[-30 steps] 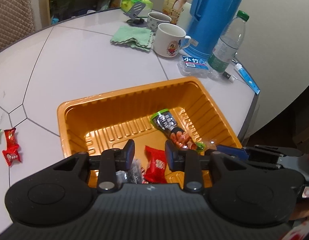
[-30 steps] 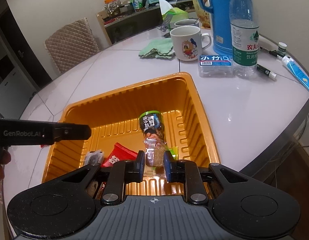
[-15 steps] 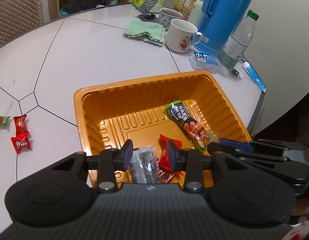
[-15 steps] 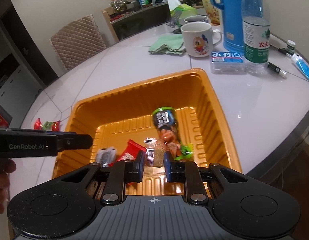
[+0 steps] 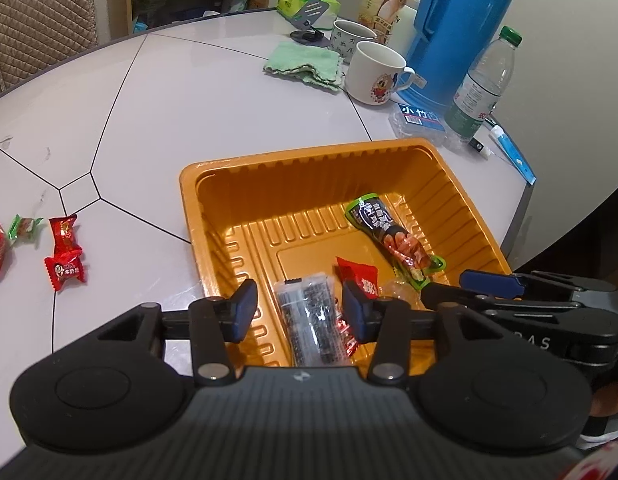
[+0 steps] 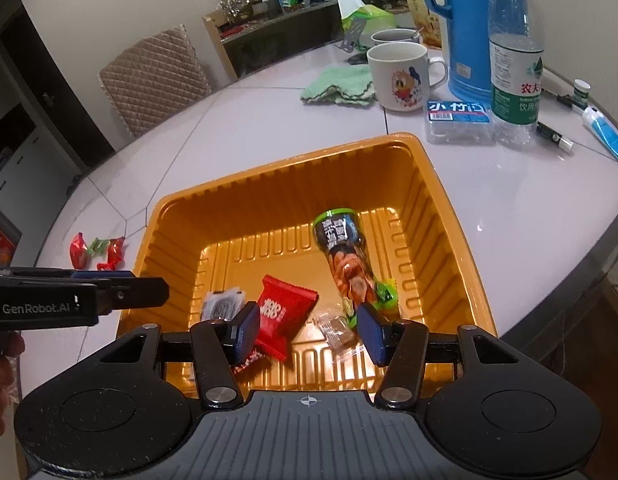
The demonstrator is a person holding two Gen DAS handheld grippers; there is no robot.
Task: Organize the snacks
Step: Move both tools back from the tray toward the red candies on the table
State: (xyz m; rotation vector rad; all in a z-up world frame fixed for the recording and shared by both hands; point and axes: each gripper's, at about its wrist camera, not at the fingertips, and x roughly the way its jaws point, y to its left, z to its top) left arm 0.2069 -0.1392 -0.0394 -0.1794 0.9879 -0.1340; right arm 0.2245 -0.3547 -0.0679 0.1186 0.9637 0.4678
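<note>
Orange plastic tray [image 6: 441, 208] with ribbed walls sits near the table [image 5: 213, 92] edge, bare tabletop open on its far and left sides, while a mug [image 6: 399, 74], water bottle [image 6: 515, 60] and blue flask [image 5: 457, 28] crowd the far right. Tray contents: 1 long sausage pack [image 6: 345, 264], 1 red packet [image 6: 283, 314], 1 dark seaweed pack [image 5: 311, 320], 1 clear-wrapped candy [image 6: 335, 330]; loose red candies [image 5: 65, 256] lie on the table left of the tray. Left gripper [image 5: 297, 308] and right gripper [image 6: 309, 332] hover over the near rim, both spread wide and holding nothing, seaweed pack below the left's gap, red packet and clear candy below the right's.
</note>
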